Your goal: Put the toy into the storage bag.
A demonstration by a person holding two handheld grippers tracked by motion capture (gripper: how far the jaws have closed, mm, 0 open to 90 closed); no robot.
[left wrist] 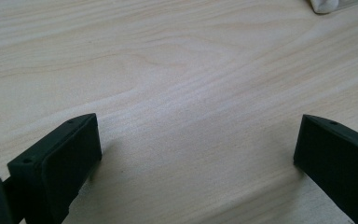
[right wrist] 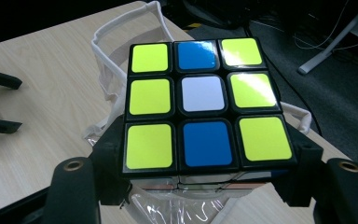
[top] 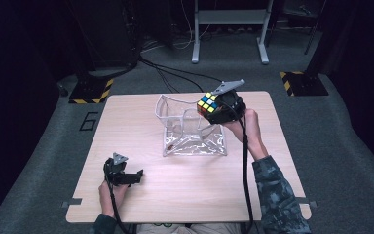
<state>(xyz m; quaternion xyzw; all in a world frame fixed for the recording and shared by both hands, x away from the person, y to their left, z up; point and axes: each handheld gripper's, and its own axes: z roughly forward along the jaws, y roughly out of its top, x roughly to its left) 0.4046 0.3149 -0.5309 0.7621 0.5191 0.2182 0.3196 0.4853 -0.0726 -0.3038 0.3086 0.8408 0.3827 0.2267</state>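
Right tool (top: 209, 106) gripping cube (top: 207, 103), over clear bag (top: 193, 130)

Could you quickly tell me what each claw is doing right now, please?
Left claw: open, nothing between its jaws, low over the pale wooden table.
Right claw: closed on the yellow, blue and white puzzle cube, above the clear plastic bag.

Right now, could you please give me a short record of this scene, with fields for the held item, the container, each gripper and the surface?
held item: puzzle cube, facing side yellow with blue and white squares
holder: right gripper, jaws closed on the cube's sides
cube position: raised above the clear bag's open top
container: clear bag with a white rim, standing open at mid table
left gripper: jaws open, nothing between them, resting low at the near left of the table
surface: light wooden table
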